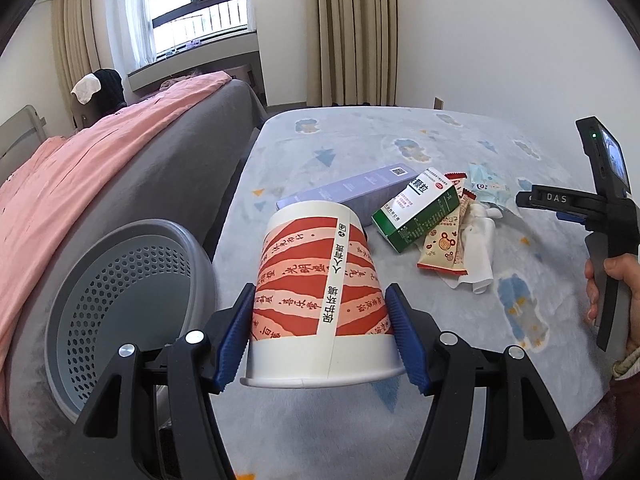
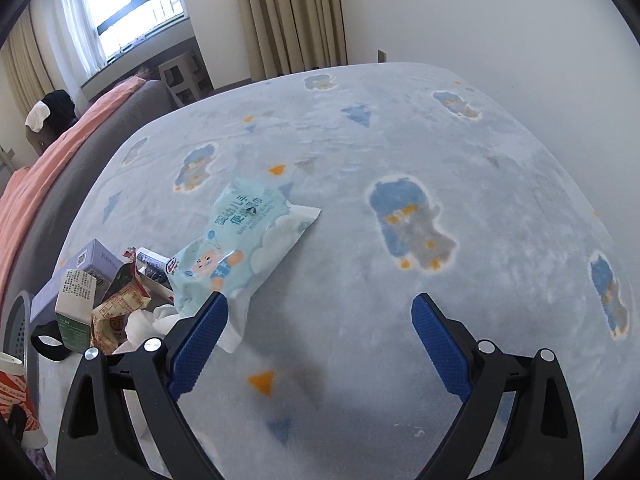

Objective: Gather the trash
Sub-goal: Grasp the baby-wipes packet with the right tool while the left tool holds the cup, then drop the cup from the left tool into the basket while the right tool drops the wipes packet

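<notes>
My left gripper (image 1: pixel 320 332) is shut on a red-and-white paper cup (image 1: pixel 316 280), held upside down above the blue blanket, just right of a grey perforated bin (image 1: pixel 120 304). A trash pile lies beyond: a green-and-white medicine box (image 1: pixel 416 216), a purple box (image 1: pixel 352 192), snack wrappers (image 1: pixel 444 248) and white tissue (image 1: pixel 480 240). My right gripper (image 2: pixel 320 320) is open and empty over the blanket; its left finger overlaps the edge of a light-blue baby wipes pack (image 2: pixel 240 240). The pile also shows in the right wrist view (image 2: pixel 100 296).
A bed with a blue cartoon-print blanket (image 2: pixel 400 160) fills both views. A grey sofa with a pink cover (image 1: pixel 80 184) runs along the left. The right gripper's handle and hand (image 1: pixel 604 240) show at the right edge. Window and curtains stand behind.
</notes>
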The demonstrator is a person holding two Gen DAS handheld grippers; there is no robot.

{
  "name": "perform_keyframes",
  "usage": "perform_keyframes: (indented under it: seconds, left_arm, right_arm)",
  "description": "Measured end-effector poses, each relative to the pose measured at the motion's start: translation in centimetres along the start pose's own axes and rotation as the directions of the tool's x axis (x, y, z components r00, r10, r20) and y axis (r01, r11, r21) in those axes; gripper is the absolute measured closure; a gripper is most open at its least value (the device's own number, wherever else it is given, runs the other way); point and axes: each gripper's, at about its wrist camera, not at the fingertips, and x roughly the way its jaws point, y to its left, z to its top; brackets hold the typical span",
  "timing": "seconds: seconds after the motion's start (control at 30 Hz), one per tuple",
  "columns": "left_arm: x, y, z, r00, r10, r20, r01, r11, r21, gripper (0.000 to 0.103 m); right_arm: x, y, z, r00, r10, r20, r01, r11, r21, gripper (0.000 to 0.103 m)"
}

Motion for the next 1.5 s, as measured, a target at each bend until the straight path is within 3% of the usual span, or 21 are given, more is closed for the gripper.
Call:
perform_keyframes:
  seconds: [0.27, 0.63, 0.87, 1.23, 1.5]
  left_arm:
    - [0.1, -0.1, 0.0, 1.0, 0.01, 0.02, -0.01, 1.0, 0.0, 0.04]
    - [-0.5, 0.4, -0.4, 0.999, 0.009, 0.035, -0.008, 1.0, -0.01, 0.04]
    - [-0.8, 0.7, -0.4, 0.999, 0.004, 0.035, -0.003, 1.0, -0.019, 0.04]
    - [-2.3, 2.7, -0.6, 0.999, 0.002, 0.038, 0.0, 0.998, -0.065, 0.04]
    - [-4.4, 6.9, -1.7, 0.998, 0.045, 0.041, -0.039, 0.99, -0.137, 0.04]
  right_arm:
    - [0.3, 3.0, 2.5, 0.998, 0.067, -0.007, -0.067, 0.997, 0.03, 0.012]
    - [4.6, 5.4, 3.1, 0.994, -0.017, -0.107, 0.022, 0.998, 0.053, 0.012]
    - [4.9, 5.5, 2.6, 0.992, -0.022, -0.122, 0.024, 0.999, 0.021, 0.046]
    - [-1.4, 5.1, 0.5, 1.0, 0.002, -0.014, -0.002, 1.0, -0.02, 0.051]
    - [-8.0, 8.6, -4.5, 0.994, 0.11, 0.016, -0.109, 0.991, -0.074, 0.051]
